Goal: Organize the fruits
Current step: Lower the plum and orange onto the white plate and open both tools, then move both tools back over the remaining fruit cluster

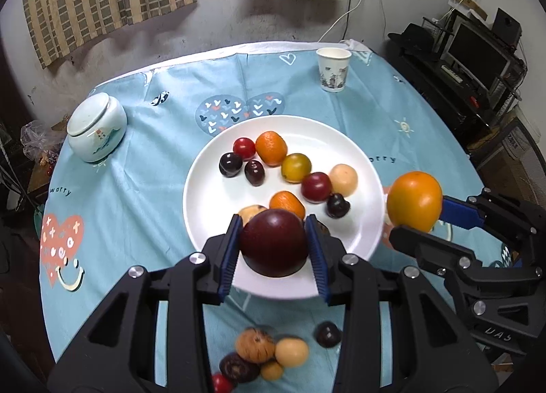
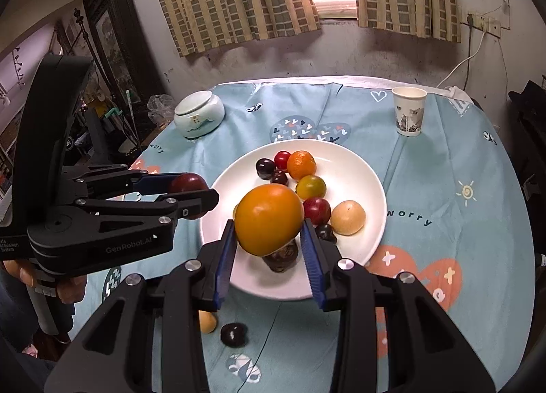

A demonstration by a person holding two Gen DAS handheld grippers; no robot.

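A white plate [image 1: 361, 160] on the blue tablecloth holds several small fruits: cherries, cherry tomatoes, mandarins and a pale round fruit [image 1: 344, 179]. My left gripper [image 1: 274, 242] is shut on a dark red plum [image 1: 274, 242] above the plate's near rim. My right gripper [image 2: 269, 232] is shut on a large orange [image 2: 269, 219] above the plate [image 2: 372, 188]; it shows in the left wrist view at the plate's right edge, with the orange [image 1: 414, 201]. The left gripper [image 2: 191, 193] with the plum [image 2: 187, 183] shows left of the plate.
Several loose fruits [image 1: 269, 352] lie on the cloth near the front edge, with a dark cherry [image 2: 233, 334] among them. A lidded ceramic jar [image 1: 96, 126] stands at the back left, a paper cup [image 1: 333, 68] at the back right. Shelving stands right of the table.
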